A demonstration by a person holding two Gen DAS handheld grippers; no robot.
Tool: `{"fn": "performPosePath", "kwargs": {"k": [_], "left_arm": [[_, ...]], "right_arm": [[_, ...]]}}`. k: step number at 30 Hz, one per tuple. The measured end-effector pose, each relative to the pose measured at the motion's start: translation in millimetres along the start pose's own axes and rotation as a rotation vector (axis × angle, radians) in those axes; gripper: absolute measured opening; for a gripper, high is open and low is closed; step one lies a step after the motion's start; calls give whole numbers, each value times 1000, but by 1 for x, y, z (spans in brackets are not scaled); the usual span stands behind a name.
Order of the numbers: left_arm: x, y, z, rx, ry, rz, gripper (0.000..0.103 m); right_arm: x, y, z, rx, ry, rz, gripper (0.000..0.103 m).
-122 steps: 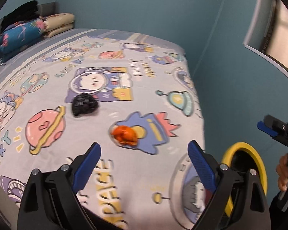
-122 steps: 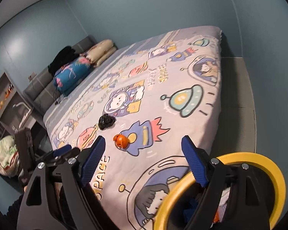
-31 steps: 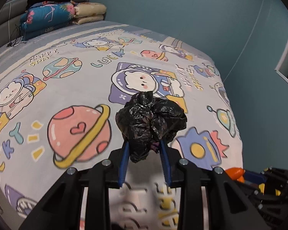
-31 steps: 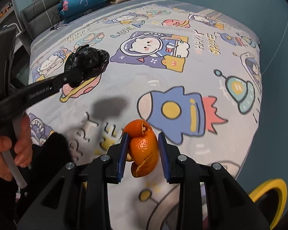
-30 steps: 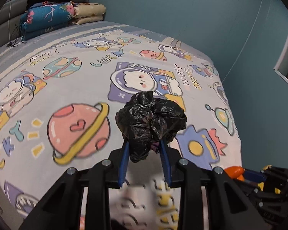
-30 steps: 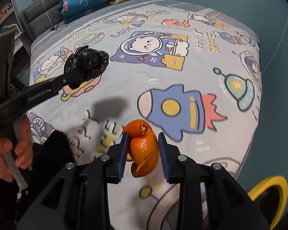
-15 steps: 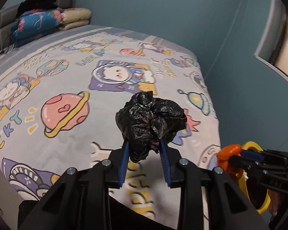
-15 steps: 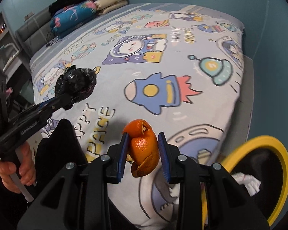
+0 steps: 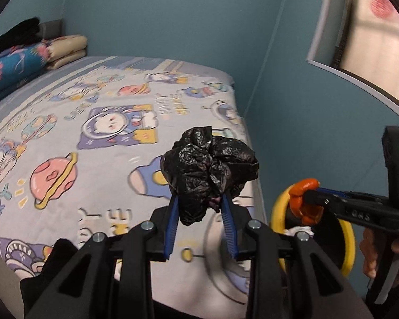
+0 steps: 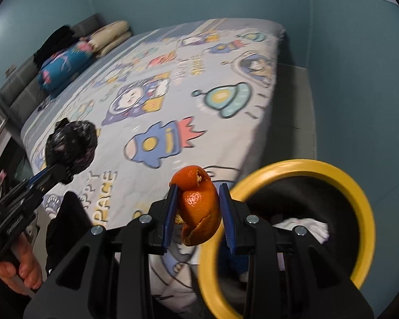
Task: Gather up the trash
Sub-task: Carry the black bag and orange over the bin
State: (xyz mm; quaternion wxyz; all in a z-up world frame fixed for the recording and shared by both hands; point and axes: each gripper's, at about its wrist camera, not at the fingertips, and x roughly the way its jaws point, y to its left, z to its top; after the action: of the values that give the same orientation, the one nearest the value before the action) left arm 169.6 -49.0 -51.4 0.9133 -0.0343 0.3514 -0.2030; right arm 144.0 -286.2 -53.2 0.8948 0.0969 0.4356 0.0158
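- Orange peel (image 10: 199,204): clamped in right gripper (image 10: 198,212), now near yellow-rimmed bin (image 10: 364,204), off bedspread (image 10: 173,101).
- Black crumpled bag (image 9: 210,170): clenched in left gripper (image 9: 199,212), carried toward bin too.
- Dropping both remains.

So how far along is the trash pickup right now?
Done: both pieces are off the bedspread. In hand: left gripper holds the crumpled black bag, right gripper the orange peel. Left: dropping both into the yellow-rimmed bin.
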Motion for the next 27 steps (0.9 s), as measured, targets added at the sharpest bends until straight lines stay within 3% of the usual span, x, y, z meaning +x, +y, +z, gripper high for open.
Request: {"fn": "performPosePath", "kwargs": {"k": [9,20,27], "left_arm": [[-1,-71,3,127,-6,-67,29],[20,-122,5,194,5,-113,29],[44,-140,-1,195,76,-157,29]], "right_arm": [[-18,-52,-7,95,-23,-69,30],[-19,-97,-22,189,-5,-80,30],[-17,-117,-27,230,-2,-95,30]]}}
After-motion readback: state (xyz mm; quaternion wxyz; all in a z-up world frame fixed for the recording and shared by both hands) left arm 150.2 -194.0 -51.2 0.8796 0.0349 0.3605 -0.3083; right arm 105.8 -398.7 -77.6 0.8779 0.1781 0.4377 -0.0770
